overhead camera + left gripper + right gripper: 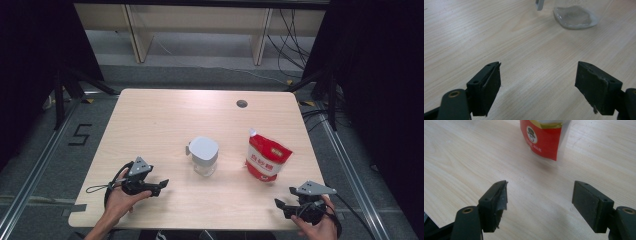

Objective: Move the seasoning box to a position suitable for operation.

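Approaching with both jaws wide and empty, the right gripper (289, 204) should take the red sugar pouch (266, 156) at its one o'clock by the upper edge, while the left gripper (159, 187) steadies the lidded glass jar (204, 156) at its two o'clock.

the table (150, 125) has wide bare wood at the back and left. a jar (204, 156) stands in the middle and a red bag (267, 157) near it on the right, with a small gap of bare wood between them.
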Tool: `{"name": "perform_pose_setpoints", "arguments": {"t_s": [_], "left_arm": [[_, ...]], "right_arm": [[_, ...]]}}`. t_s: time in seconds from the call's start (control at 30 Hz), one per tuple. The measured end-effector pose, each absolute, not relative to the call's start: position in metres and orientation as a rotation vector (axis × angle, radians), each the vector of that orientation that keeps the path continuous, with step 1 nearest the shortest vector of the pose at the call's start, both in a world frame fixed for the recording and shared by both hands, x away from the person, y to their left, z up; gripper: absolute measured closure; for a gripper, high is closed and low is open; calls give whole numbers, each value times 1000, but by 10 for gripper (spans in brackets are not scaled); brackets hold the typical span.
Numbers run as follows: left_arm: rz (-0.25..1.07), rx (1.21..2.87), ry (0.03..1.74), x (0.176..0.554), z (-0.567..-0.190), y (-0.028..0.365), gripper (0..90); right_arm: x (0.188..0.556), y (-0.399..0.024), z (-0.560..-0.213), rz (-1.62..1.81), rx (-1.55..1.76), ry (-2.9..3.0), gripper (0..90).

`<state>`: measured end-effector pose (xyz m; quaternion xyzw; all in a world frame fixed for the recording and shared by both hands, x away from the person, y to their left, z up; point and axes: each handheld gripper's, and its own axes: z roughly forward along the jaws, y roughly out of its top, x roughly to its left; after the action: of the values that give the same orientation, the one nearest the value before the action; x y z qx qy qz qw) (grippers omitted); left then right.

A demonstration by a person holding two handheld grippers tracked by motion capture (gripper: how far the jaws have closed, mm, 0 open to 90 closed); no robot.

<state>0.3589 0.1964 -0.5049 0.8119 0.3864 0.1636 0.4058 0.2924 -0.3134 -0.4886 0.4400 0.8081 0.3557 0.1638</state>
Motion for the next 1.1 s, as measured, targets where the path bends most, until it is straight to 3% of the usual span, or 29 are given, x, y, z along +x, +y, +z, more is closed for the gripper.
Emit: {"name": "perform_pose_setpoints", "arguments": {"t_s": [0.63,0.97,1.1], "left_arm": [[466,1946,949,369,-490,192,197],[499,1945,826,402,-481,175,363],[477,1950,780,424,-484,166,479]], "right_arm": [[294,-317,-489,1065,1245,2279,271],[292,-316,-488,1060,1272,2261,282],[293,-317,-487,1054,1222,2257,291]]}}
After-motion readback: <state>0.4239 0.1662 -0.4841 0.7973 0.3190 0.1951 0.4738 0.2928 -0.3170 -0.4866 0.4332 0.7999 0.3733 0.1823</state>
